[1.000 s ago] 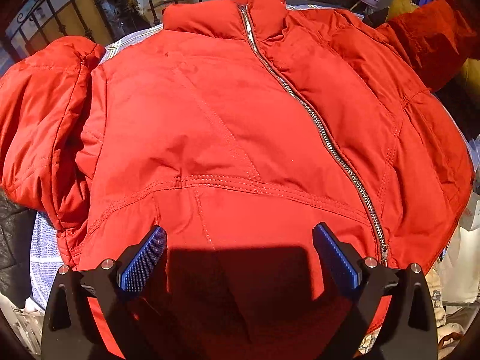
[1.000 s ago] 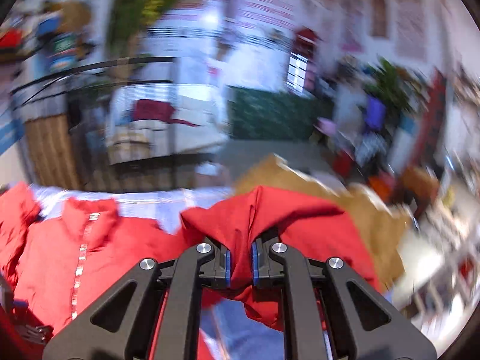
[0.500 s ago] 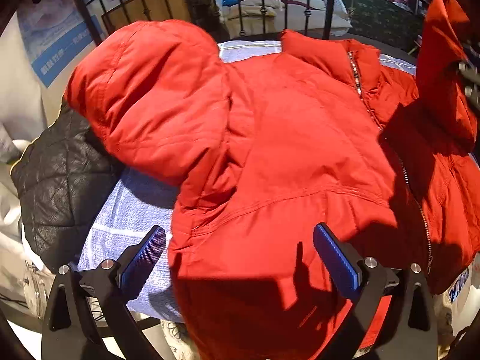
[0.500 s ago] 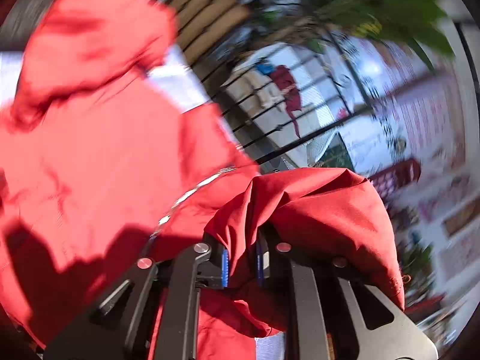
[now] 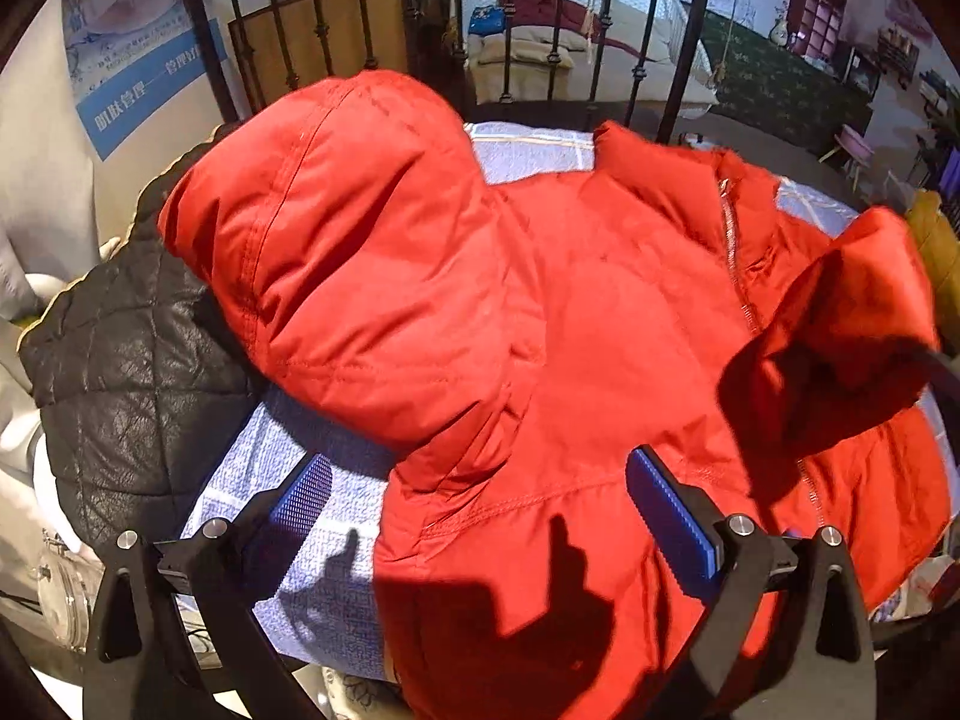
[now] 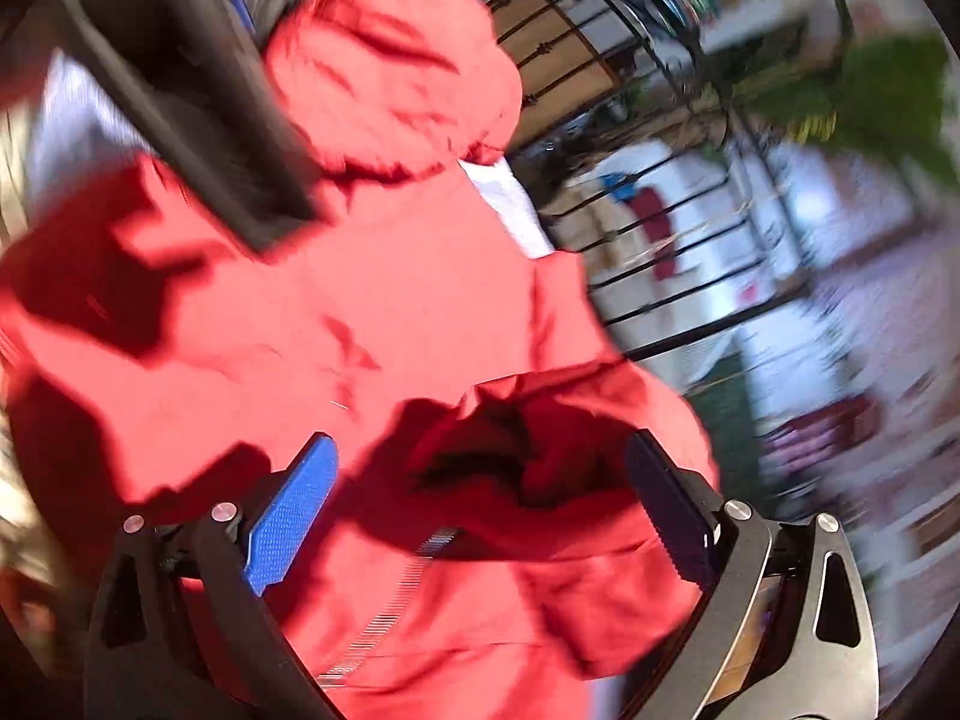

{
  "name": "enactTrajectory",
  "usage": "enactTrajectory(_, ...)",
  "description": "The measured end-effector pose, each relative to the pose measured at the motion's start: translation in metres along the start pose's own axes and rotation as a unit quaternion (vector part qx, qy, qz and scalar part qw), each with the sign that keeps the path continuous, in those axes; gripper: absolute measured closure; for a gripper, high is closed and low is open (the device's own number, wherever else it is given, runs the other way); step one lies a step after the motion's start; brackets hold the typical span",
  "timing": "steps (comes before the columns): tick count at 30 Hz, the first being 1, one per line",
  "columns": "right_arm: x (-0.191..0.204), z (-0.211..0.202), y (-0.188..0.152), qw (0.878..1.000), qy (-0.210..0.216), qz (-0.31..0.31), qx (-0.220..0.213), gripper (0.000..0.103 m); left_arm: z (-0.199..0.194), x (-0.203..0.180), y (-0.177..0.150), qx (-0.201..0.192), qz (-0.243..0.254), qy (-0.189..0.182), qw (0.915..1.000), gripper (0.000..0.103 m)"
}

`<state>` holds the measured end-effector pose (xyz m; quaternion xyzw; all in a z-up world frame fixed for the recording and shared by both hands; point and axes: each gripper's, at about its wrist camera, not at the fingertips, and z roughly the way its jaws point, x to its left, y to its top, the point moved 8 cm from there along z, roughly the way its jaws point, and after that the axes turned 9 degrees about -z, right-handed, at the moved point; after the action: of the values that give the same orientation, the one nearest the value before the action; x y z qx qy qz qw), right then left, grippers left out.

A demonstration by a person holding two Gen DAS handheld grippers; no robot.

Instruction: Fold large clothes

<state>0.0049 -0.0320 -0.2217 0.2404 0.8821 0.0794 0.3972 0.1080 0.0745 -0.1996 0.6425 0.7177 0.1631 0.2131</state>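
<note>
Between the blue pads of the right tool (image 6: 477, 501) lies a bunched red sleeve (image 6: 540, 480); the jaws are opening wide and the pads no longer press on the cloth, so the sleeve is being let go over the front of the red jacket (image 6: 336, 324). On the other side, the left tool (image 5: 474, 516) stands fully open and holds nothing, poised above the jacket's lower hem. The jacket lies front up, zipper (image 5: 735, 252) closed, on a surface covered by a pale blue checked cloth (image 5: 312, 546). Its other sleeve (image 5: 348, 264) is puffed up and spread outward, partly over a black quilted garment (image 5: 132, 372).

Step in hand: folding the sleeves inward. The next move likely calls for gripping the spread sleeve near its cuff and laying it across the chest.
</note>
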Motion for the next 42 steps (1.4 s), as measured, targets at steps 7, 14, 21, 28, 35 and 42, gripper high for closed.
enactTrajectory(7, -0.036, -0.034, -0.039, 0.979, 0.104, 0.169, -0.048, 0.008, -0.012, -0.065, 0.008, 0.047, -0.004, -0.161, 0.9858, 0.007)
enactTrajectory(14, -0.052, -0.042, -0.119, 0.932, 0.152, 0.327, -0.029, 0.008, -0.009, -0.127, -0.012, 0.103, 0.004, -0.256, 0.9612, 0.008)
enactTrajectory(21, -0.058, -0.013, -0.205, 0.857, 0.158, 0.489, 0.045, 0.008, 0.019, -0.141, -0.023, 0.172, -0.083, -0.317, 0.9290, 0.010)
enactTrajectory(28, -0.058, -0.001, -0.217, 0.873, 0.124, 0.468, 0.063, 0.008, 0.018, -0.196, -0.018, 0.131, -0.036, -0.335, 0.9322, 0.010)
enactTrajectory(35, -0.068, -0.007, -0.223, 0.881, 0.089, 0.460, 0.060, 0.008, 0.053, -0.222, 0.007, 0.097, 0.040, -0.266, 0.9583, 0.070)
enactTrajectory(42, -0.073, -0.004, -0.242, 0.874, 0.075, 0.474, 0.076, 0.008, -0.035, -0.213, 0.146, -0.083, 0.105, -0.246, 0.9600, 0.081)
